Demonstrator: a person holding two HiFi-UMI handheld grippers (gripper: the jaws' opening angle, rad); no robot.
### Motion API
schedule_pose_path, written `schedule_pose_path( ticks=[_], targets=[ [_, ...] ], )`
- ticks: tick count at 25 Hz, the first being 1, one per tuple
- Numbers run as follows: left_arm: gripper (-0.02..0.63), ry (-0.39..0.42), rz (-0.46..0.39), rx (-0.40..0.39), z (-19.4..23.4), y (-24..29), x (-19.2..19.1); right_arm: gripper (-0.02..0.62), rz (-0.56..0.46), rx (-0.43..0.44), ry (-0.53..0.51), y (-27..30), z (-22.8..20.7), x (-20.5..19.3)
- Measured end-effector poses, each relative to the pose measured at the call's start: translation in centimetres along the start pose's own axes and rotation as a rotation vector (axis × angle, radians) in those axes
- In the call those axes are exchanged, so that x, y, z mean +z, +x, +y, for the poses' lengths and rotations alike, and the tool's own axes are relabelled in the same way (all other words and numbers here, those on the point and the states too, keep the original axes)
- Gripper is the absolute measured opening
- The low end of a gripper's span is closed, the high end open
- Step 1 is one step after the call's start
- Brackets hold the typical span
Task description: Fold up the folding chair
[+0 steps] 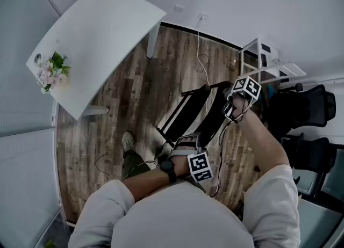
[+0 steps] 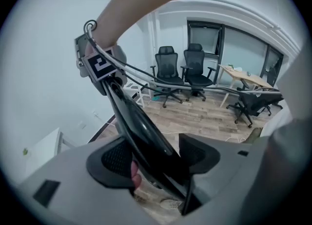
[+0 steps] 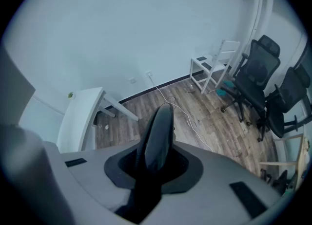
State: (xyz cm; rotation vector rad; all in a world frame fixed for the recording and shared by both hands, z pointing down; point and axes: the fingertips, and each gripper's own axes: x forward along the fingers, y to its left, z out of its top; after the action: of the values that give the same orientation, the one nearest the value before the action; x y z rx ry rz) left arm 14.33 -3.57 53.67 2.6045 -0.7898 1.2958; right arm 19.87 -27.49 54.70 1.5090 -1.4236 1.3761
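Note:
The black folding chair [image 1: 196, 107] stands partly folded on the wooden floor, its seat tilted up towards the backrest. My right gripper [image 1: 231, 102] is shut on the top edge of the backrest; in the right gripper view the dark panel [image 3: 158, 131] fills the gap between the pads of that gripper [image 3: 153, 165]. Lower down, my left gripper [image 1: 185, 145] is at the near end of the seat. In the left gripper view the black seat panel [image 2: 141, 126] runs between the jaws of the left gripper [image 2: 156, 160] and meets both pads. The right gripper [image 2: 113, 85] shows there at the chair's far end.
A white table [image 1: 91, 43] with a pink flower bunch [image 1: 51, 72] stands at the upper left. A cable [image 1: 201, 59] trails over the floor behind the chair. A white stool [image 1: 263, 53] and black office chairs [image 1: 306, 107] are at the right. The person's shoe [image 1: 128, 140] is beside the chair's feet.

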Motion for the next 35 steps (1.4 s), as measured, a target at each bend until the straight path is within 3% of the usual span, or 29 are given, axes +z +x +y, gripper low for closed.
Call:
schedule_pose_path(
  ticks=[5, 17, 28, 35],
  targets=[
    [0.296, -0.032, -0.02, 0.016, 4.5, -2.9, -3.0, 0.081, -0.017, 0.014, -0.006, 0.2, 6.3, 0.3],
    [0.276, -0.01, 0.016, 0.068, 16.0, -7.6, -12.1, 0.08, -0.028, 0.108, 0.054, 4.1, 20.5, 1.0],
    [0.259, -0.082, -0.005, 0.034, 25.8, -10.4, -18.4, 0.097, -0.003, 0.104, 0.041, 8.4, 31.2, 2.9],
    [0.245, -0.146, -0.046, 0.027, 32.1, -12.3, -21.6, 0.146, 0.024, 0.122, 0.013, 10.2, 37.3, 4.7]
  ],
)
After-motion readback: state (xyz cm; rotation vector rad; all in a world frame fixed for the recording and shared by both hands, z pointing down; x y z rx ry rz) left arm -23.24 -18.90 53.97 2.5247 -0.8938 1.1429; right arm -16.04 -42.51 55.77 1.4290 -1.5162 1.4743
